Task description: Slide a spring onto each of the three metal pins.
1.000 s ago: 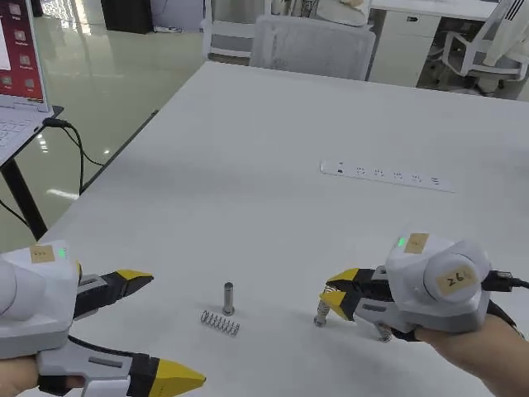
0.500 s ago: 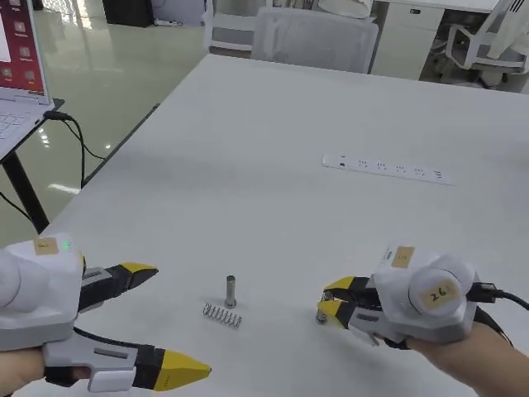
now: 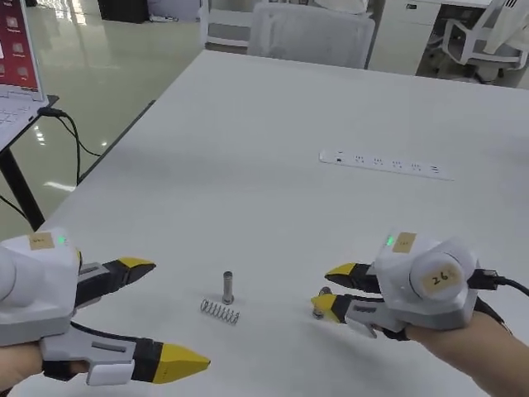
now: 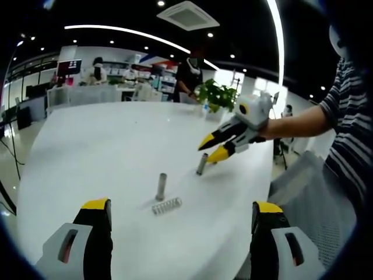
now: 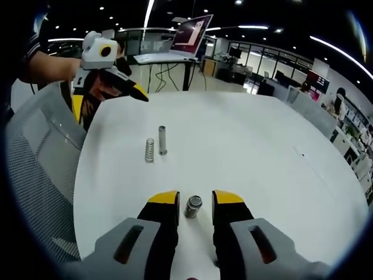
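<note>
1. The head view is bright and evenly lit from overhead. The white table (image 3: 273, 124) looks almost washed out.
2. The upright pin (image 3: 227, 287) and the spring (image 3: 219, 311) cast only faint, soft shadows.
3. The glossy floor (image 3: 116, 50) carries pale patches of glare.
4. In both gripper views the ceiling is dark, and the ceiling lights (image 4: 273, 35) show as hard white strips and dots.
5. Those views bend the table edge into a curve, and the far room looks small and soft.
</note>
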Tool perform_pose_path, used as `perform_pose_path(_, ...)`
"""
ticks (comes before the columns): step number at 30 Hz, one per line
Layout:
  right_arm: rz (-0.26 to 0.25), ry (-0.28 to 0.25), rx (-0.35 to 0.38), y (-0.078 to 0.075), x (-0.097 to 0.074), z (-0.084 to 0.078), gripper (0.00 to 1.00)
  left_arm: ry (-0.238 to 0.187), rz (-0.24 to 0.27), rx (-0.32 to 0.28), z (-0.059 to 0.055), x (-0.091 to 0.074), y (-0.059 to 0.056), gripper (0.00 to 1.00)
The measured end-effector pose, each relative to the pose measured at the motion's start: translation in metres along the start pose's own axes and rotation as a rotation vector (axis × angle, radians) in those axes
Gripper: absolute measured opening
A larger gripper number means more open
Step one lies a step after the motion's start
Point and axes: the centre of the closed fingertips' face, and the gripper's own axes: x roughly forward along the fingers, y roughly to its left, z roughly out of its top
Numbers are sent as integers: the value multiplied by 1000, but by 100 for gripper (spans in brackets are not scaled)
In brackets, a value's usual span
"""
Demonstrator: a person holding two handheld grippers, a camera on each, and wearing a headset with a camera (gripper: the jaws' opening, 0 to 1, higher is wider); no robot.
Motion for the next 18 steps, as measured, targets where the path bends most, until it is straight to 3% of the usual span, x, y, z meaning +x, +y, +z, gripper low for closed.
perform_pose_path(2,2,-19,43,1,-2,3,20,-2,2,-3,0,0,1,97)
perform_pose_path(9,-8,-38,92,0,-9,2,22,-2,1,-3,1,0,1,97)
perform_pose_path(18,-12,-78,124,3,-21,10,22,-1,0,0,1,0,1,97)
